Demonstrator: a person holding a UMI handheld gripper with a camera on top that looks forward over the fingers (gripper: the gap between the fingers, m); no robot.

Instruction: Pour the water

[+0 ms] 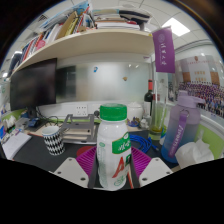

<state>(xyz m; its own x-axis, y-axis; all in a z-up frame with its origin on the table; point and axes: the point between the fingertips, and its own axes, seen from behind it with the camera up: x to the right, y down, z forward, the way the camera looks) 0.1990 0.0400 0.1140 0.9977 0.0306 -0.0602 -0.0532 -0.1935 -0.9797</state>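
the white bottle (pixel 114 146) with a green cap and green label stood upright between the fingers of the hand-held gripper (pixel 113 169), at 6 o'clock in the gripper view. the purple pads (pixel 87 158) sat close at either side of its lower body, but whether both pressed on it could not be told.

it looked like thin, stiff plastic: light, likely to dent a little under a hard squeeze, and smooth enough on the label to slip. its walls were opaque, so how much it held was hidden, and the cap was on, so it would not pour as it stood. the best hold seemed the mid to lower body, below the shoulder, where the sides ran straight.

on the counter (pixel 35 152), a dark patterned cup (pixel 54 142) stood at about 9 o'clock of the bottle, its inside out of sight. a purple tumbler (pixel 180 124) with a lid stood at about 3 o'clock, contents unseen, with a dark glass bottle (pixel 150 100) beyond at 1 o'clock.
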